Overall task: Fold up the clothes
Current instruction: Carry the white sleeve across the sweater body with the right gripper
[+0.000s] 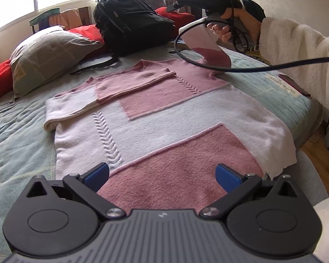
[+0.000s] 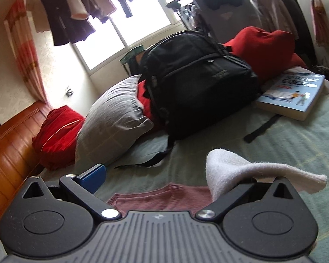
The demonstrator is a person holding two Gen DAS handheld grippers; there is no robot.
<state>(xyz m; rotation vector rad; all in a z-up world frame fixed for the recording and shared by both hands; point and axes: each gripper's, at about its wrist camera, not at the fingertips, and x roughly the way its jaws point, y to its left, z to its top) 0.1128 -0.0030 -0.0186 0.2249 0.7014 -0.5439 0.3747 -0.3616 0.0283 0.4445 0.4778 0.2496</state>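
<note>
Blue-padded left gripper (image 1: pixel 162 176) hovers spread wide and empty over the sweater's (image 1: pixel 164 118) pink hem. Right gripper (image 2: pixel 164 175) also stands apart, the white cuff (image 2: pixel 247 171) draped over one finger; whether it grips, I cannot tell. Knit pink-and-white sweater lies flat on a quilted green bed (image 1: pixel 17 131), with pillow (image 1: pixel 48 52), backpack (image 2: pixel 199 83), book (image 2: pixel 294 94).

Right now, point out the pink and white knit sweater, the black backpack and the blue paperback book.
Pink and white knit sweater (image 1: pixel 155 118): left wrist view, white middle panel.
Black backpack (image 2: pixel 199 87): right wrist view, front pocket.
Blue paperback book (image 2: pixel 296 94): right wrist view, front cover.
</note>
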